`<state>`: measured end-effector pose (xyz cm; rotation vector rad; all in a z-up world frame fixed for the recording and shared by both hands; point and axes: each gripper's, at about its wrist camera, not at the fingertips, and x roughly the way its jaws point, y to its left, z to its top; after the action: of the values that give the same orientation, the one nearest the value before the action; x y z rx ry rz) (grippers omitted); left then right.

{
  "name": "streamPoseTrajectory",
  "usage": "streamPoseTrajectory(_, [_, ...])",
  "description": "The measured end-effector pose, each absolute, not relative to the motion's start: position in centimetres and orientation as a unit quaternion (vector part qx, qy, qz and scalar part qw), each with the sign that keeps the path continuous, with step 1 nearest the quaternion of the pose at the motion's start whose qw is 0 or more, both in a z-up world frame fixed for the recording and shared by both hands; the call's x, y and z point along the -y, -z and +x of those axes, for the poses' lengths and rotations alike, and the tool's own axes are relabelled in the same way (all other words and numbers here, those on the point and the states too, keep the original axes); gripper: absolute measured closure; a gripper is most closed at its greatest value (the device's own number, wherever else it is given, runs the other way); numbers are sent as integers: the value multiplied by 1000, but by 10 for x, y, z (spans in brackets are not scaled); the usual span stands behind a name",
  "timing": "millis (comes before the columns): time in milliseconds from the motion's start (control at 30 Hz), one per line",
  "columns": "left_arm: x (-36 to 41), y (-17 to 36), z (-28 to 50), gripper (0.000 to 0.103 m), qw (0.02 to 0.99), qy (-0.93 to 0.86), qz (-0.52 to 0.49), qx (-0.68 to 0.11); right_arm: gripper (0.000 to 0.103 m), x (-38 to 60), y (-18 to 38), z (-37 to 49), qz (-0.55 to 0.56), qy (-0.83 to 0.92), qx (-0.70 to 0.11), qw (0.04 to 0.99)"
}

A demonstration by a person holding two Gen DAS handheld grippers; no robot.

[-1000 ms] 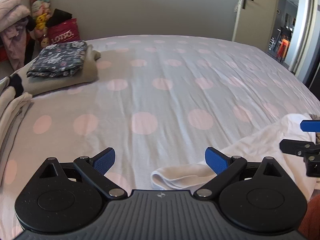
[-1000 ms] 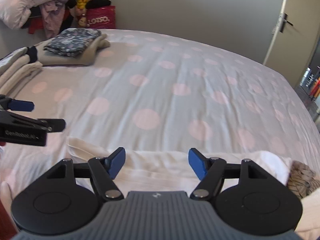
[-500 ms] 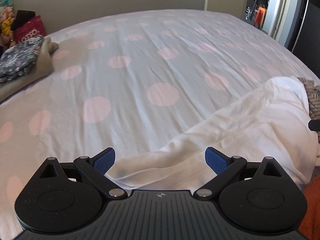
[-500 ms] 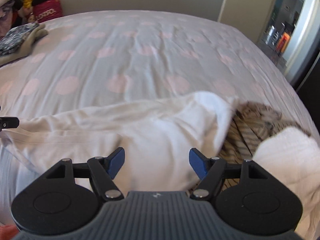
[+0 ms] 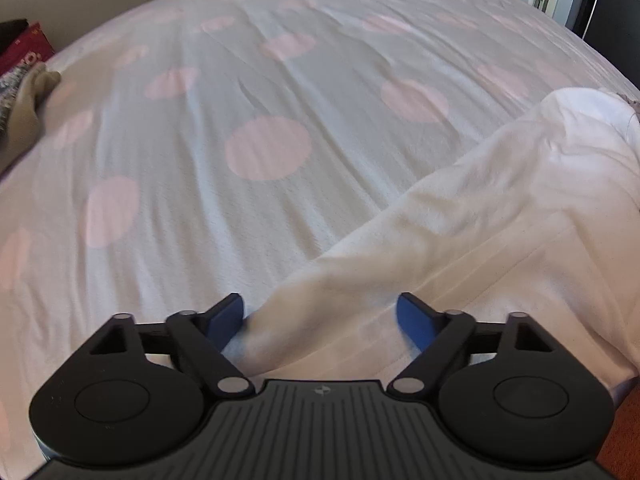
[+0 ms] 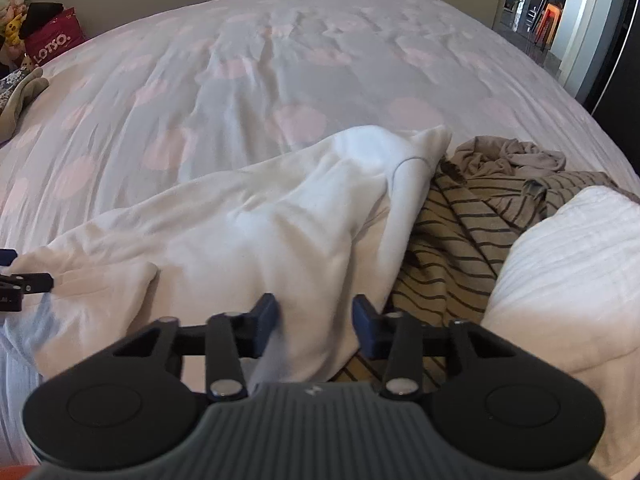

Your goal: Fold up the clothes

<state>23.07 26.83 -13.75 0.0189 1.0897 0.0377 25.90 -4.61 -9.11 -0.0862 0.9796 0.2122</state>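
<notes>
A white garment (image 5: 480, 220) lies crumpled along the near edge of the bed, running from near left to far right. My left gripper (image 5: 320, 316) is open, with the garment's narrow end lying between its blue fingers. In the right wrist view the same white garment (image 6: 260, 220) spreads across the middle. My right gripper (image 6: 316, 316) is half closed around a fold of it, a gap still showing between the pads. The left gripper (image 6: 24, 284) shows at the left edge of that view.
A brown striped garment (image 6: 452, 232) and a white ribbed knit (image 6: 568, 260) lie heaped to the right of the white one. The grey bedcover with pink dots (image 5: 240, 80) stretches ahead. Folded clothes (image 6: 20, 96) and a red bag (image 6: 52, 42) sit far left.
Both grippers have dropped lower and closer to the white garment. The right gripper's fingers have come much nearer together around the cloth; the left pair narrowed slightly.
</notes>
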Motion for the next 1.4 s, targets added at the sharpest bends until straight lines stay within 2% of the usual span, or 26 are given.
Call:
streamPoseTrajectory(33, [-268, 138, 231, 32, 856, -14, 6, -516, 89, 44, 91, 260, -42, -106, -468, 876])
streamPoseTrajectory(100, [-266, 138, 231, 52, 859, -2, 3, -513, 97, 37, 87, 260, -47, -114, -458, 880])
streamPoseTrajectory(133, [-265, 136, 231, 61, 859, 5, 3, -512, 97, 33, 83, 260, -49, -119, -452, 883])
streamPoseTrajectory(167, [-264, 134, 231, 82, 859, 12, 2, -511, 97, 28, 78, 260, -47, -129, -445, 885])
streamPoseTrajectory(267, [-268, 128, 231, 90, 859, 20, -12, -512, 97, 6, 61, 261, -37, -168, -429, 887])
streamPoseTrajectory(533, [-299, 90, 211, 90, 862, 38, -56, -503, 97, -111, 38, 229, -30, -300, -413, 859])
streamPoseTrajectory(600, [-312, 80, 200, 101, 867, 22, -41, -497, 97, -139, 38, 213, -27, -334, -414, 846])
streamPoseTrajectory(933, [-387, 41, 144, 101, 873, -50, -42, -484, 96, -232, 42, 159, -41, -412, -427, 803])
streamPoseTrajectory(967, [-388, 39, 140, 101, 874, -50, -44, -481, 91, -238, 45, 156, -46, -412, -433, 800])
streamPoseTrajectory(1133, [-379, 30, 129, 101, 882, -33, -51, -467, 85, -220, 55, 152, -61, -383, -446, 806])
streamPoseTrajectory(1200, [-370, 29, 128, 100, 885, -18, -49, -463, 75, -201, 50, 151, -61, -370, -441, 815])
streamPoseTrajectory(1233, [-364, 28, 128, 100, 886, -10, -48, -461, 75, -191, 48, 150, -61, -363, -439, 820])
streamPoseTrajectory(1400, [-327, 30, 131, 87, 886, 40, -22, -461, 75, -143, 45, 157, -73, -321, -440, 835])
